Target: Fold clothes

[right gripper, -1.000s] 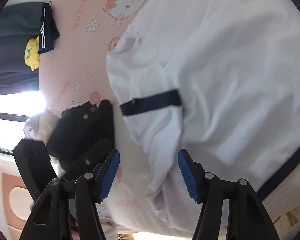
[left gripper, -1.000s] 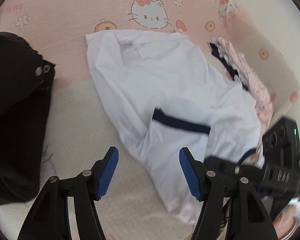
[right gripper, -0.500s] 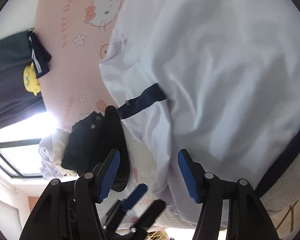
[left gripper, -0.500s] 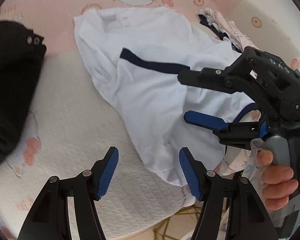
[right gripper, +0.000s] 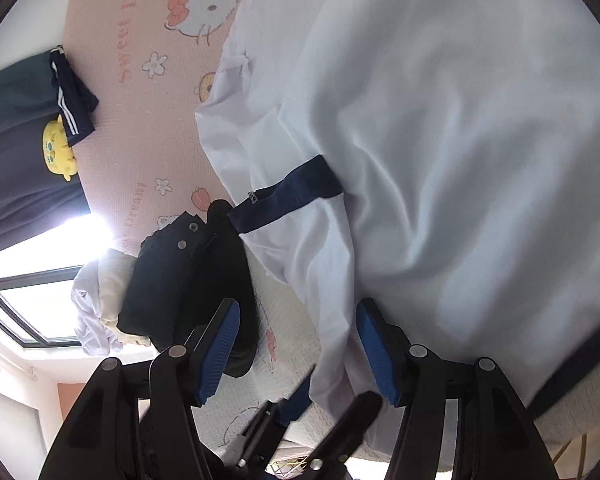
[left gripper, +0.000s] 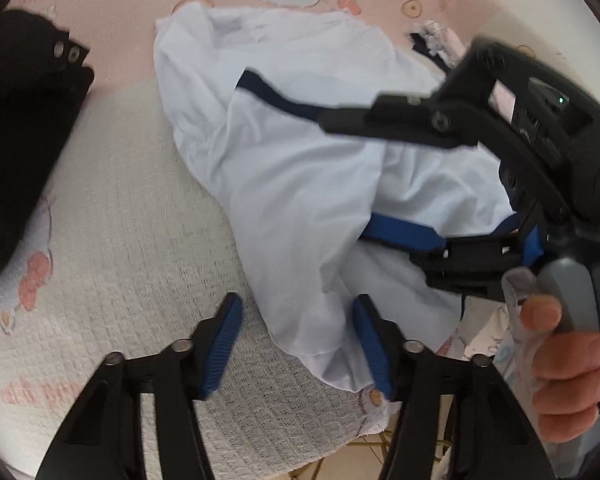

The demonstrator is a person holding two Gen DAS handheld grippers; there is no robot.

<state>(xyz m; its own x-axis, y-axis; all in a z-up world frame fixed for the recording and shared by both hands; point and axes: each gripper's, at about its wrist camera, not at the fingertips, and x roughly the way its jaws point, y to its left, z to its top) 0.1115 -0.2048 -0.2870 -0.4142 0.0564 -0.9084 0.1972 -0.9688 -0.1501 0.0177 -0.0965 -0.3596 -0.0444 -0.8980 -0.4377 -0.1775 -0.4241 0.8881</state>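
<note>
A white shirt with navy trim lies crumpled on the bed. Its navy sleeve band faces up. My left gripper is open at the bed's near edge, and the shirt's lower corner sits between its blue pads. My right gripper comes in from the right, open, with a raised fold of the shirt between its fingers. In the right wrist view the right gripper stands open over the shirt, near the sleeve band. The left gripper's fingers show blurred at the bottom.
A black garment lies left of the shirt, and a pink patterned garment lies behind it. Underneath are a white waffle blanket and a pink cartoon-cat sheet. Dark clothes with a yellow toy hang by a bright window.
My left gripper has drawn back toward the bed's near edge, to the shirt's lower corner. The right gripper has swung in from the right over the shirt and now straddles a fold. Both stay open.
</note>
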